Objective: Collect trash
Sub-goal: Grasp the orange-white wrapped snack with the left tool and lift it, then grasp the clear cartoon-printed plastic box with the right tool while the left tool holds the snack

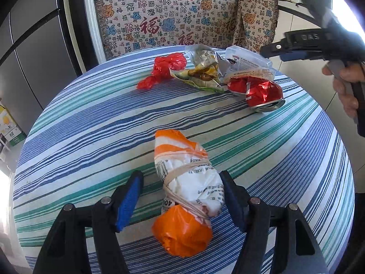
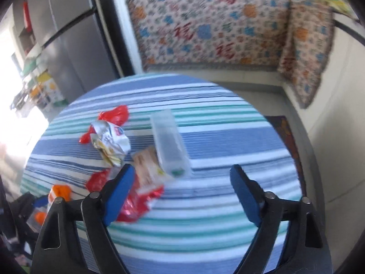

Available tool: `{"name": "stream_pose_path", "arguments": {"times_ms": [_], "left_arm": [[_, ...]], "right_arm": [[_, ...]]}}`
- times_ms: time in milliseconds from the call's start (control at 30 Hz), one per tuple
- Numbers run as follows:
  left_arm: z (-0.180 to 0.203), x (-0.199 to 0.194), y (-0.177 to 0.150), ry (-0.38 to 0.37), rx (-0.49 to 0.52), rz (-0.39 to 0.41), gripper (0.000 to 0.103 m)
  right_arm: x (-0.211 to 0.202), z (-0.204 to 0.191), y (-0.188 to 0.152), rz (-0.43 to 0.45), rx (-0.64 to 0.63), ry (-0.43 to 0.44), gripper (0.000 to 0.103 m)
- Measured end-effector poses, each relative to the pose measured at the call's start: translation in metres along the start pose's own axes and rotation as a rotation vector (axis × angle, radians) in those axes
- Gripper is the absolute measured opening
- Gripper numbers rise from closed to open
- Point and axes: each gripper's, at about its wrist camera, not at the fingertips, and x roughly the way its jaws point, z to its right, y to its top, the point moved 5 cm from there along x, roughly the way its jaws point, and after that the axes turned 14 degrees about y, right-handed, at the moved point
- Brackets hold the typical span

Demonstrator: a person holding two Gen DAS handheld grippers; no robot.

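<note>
Fingers [image 1: 129, 202] of the left gripper [image 1: 182, 196] stand apart on either side of a bundled orange-and-white bag [image 1: 186, 194] wound with rubber bands; the left pad is clear of the bag, and the right pad lies at its edge, though contact cannot be judged from this view. This bag rests on the striped tabletop [image 1: 91, 123]. Farther back, from left to right, lie a red plastic bag [image 1: 165, 69], a crumpled snack wrapper [image 1: 203, 68], a clear plastic tray [image 1: 248, 62] and a crushed red can [image 1: 260, 92], the four clustered and partly overlapping. At the right edge a hand [image 1: 344, 86] holds the other gripper's handle above the tabletop. In the right wrist view, which is blurred, the right gripper [image 2: 184, 189] has its fingers [image 2: 118, 194] wide apart with nothing between them, raised over the same trash: red plastic bag [image 2: 116, 114], snack wrapper [image 2: 109, 140], clear plastic tray [image 2: 170, 143]. Behind the tabletop hangs a patterned cloth [image 1: 182, 13].
</note>
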Motion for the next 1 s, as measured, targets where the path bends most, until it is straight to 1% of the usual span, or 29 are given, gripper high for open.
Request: {"name": "stream_pose_path", "arguments": {"times_ms": [67, 100, 167, 200, 267, 333, 367, 400, 467, 500, 567, 600, 633, 667, 700, 733, 767, 800, 833, 900, 933, 1000], "left_arm": [[0.0, 0.0, 0.0, 0.0, 0.0, 0.0, 0.07], [0.0, 0.0, 0.0, 0.0, 0.0, 0.0, 0.07], [0.001, 0.0, 0.0, -0.001, -0.001, 0.0, 0.07], [0.001, 0.0, 0.0, -0.001, -0.001, 0.0, 0.07], [0.001, 0.0, 0.0, -0.002, -0.002, 0.0, 0.07], [0.001, 0.0, 0.0, -0.002, -0.002, 0.0, 0.07], [0.001, 0.0, -0.001, -0.002, -0.002, 0.0, 0.07], [0.002, 0.0, -0.001, -0.002, -0.002, 0.0, 0.07], [0.001, 0.0, -0.001, -0.002, -0.002, 0.0, 0.07], [0.001, 0.0, -0.001, -0.002, -0.002, 0.0, 0.07], [0.001, 0.0, -0.001, -0.003, -0.002, 0.0, 0.07], [0.001, 0.0, -0.001, -0.003, -0.002, 0.0, 0.07], [0.001, 0.0, -0.001, -0.003, -0.002, 0.0, 0.07], [0.001, 0.0, -0.001, -0.003, -0.002, 0.0, 0.07], [0.001, 0.0, -0.001, -0.003, -0.002, 0.0, 0.07], [0.001, 0.0, -0.001, -0.003, -0.002, 0.0, 0.07], [0.001, 0.001, -0.001, -0.003, -0.002, 0.0, 0.07], [0.001, 0.001, -0.001, -0.003, -0.002, 0.0, 0.07], [0.001, 0.001, -0.001, -0.003, -0.002, 0.0, 0.07], [0.001, 0.001, -0.002, -0.003, -0.002, 0.0, 0.07], [0.001, 0.001, -0.002, -0.003, -0.002, 0.0, 0.07], [0.001, 0.001, -0.002, -0.004, -0.002, 0.0, 0.07]], "right_arm": [[0.022, -0.001, 0.008, -0.074, -0.026, -0.016, 0.072], [0.033, 0.0, 0.01, -0.119, -0.046, -0.019, 0.065], [0.048, 0.009, 0.009, -0.18, -0.013, -0.03, 0.043], [0.051, 0.015, 0.009, -0.191, 0.026, -0.017, 0.039], [0.039, 0.026, 0.009, -0.142, 0.074, -0.012, 0.037], [0.02, 0.033, 0.01, -0.098, 0.07, -0.038, 0.036], [0.008, 0.036, 0.006, -0.087, 0.047, -0.084, 0.036], [-0.003, 0.037, 0.002, -0.091, 0.003, -0.153, 0.035], [-0.015, 0.032, -0.011, -0.127, -0.122, -0.3, 0.035], [-0.021, 0.025, -0.026, -0.157, -0.202, -0.369, 0.034], [-0.027, 0.011, -0.053, -0.199, -0.291, -0.425, 0.034], [-0.028, 0.005, -0.064, -0.212, -0.314, -0.432, 0.034], [-0.03, -0.003, -0.074, -0.214, -0.33, -0.423, 0.035], [-0.034, -0.013, -0.085, -0.206, -0.338, -0.387, 0.036], [-0.038, -0.024, -0.095, -0.197, -0.322, -0.318, 0.037], [-0.041, -0.03, -0.102, -0.187, -0.285, -0.241, 0.042], [-0.048, -0.037, -0.109, -0.16, -0.223, -0.139, 0.048], [-0.054, -0.039, -0.113, -0.136, -0.169, -0.079, 0.063], [-0.062, -0.039, -0.116, -0.109, -0.118, -0.033, 0.07], [-0.079, -0.031, -0.12, -0.039, -0.007, 0.04, 0.073], [-0.085, -0.027, -0.124, -0.017, 0.037, 0.052, 0.079], [-0.086, -0.019, -0.127, 0.003, 0.078, 0.025, 0.087]]}}
